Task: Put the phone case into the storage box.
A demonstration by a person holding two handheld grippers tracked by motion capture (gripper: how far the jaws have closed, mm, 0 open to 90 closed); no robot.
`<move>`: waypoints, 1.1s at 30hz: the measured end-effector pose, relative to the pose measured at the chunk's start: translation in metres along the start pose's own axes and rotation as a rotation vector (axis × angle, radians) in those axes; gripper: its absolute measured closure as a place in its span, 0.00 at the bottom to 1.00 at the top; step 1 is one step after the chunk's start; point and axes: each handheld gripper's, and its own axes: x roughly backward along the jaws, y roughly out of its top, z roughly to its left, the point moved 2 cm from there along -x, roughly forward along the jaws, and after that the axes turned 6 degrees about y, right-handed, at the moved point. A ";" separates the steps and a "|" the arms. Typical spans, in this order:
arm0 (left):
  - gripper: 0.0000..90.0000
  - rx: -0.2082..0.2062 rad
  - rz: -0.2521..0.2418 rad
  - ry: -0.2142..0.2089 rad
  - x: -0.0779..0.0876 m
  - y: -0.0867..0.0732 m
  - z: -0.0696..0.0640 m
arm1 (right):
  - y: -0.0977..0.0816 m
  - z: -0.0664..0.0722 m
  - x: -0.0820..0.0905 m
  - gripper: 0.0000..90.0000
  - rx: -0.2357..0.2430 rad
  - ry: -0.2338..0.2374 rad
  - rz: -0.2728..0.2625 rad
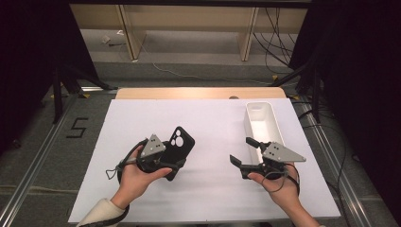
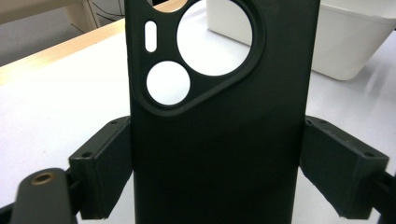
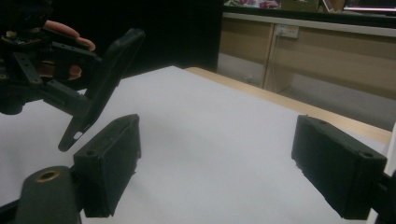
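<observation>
A black phone case [image 2: 219, 140], clamped by its long edges in the left gripper [image 1: 166, 163], hangs tilted above the white table sheet [image 1: 208, 189]. At three o'clock, the right gripper [image 1: 242, 151] gapes empty beside the white bin [image 1: 276, 124]. A "5" [image 1: 77, 127] marks the floor.

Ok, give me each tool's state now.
Left tool: shut on the black phone case.
Right tool: open, nothing between its jaws.

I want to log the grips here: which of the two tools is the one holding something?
The left tool: its jaws clamp the edges of the black phone case, lifted off the white sheet. The right tool stands open with nothing between its jaws.
</observation>
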 end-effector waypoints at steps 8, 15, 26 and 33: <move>0.16 -0.007 -0.001 -0.008 -0.002 0.002 -0.006 | 0.006 0.000 -0.011 0.19 -0.002 0.001 -0.006; 0.16 -0.015 -0.004 -0.014 -0.004 0.003 -0.011 | 0.011 -0.001 -0.019 0.20 -0.008 -0.002 -0.014; 0.16 -0.029 0.000 -0.019 -0.011 0.005 -0.022 | 0.018 0.005 -0.030 0.20 -0.014 0.018 -0.015; 0.16 -0.040 0.004 -0.022 -0.016 0.006 -0.028 | 0.023 0.007 -0.036 0.20 -0.016 0.029 -0.023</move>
